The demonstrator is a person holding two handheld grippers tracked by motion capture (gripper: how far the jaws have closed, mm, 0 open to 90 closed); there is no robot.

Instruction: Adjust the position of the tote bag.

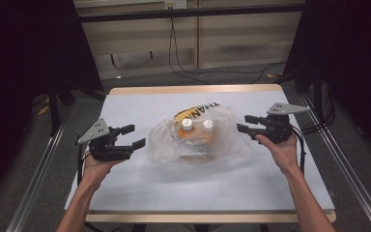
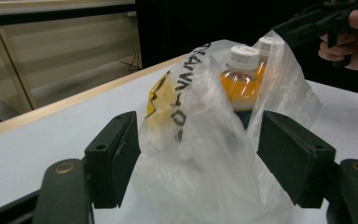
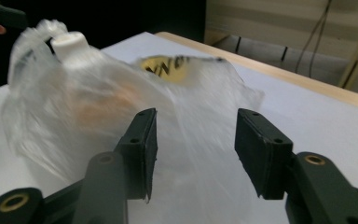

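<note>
On the white table (image 1: 140, 104), your left tongs (image 1: 133, 136) and right tongs (image 1: 244, 123), both wide, flank the bag (image 1: 232, 140) of bottles (image 1: 187, 126); its lettering is only partly readable.

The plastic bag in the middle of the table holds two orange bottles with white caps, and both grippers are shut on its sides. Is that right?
Not quite. The plastic bag does hold two orange bottles with white caps, but neither gripper is shut on it. The high view shows the left gripper and the right gripper open, one on each side of the bag, and each gripper view shows its jaws standing apart.
</note>
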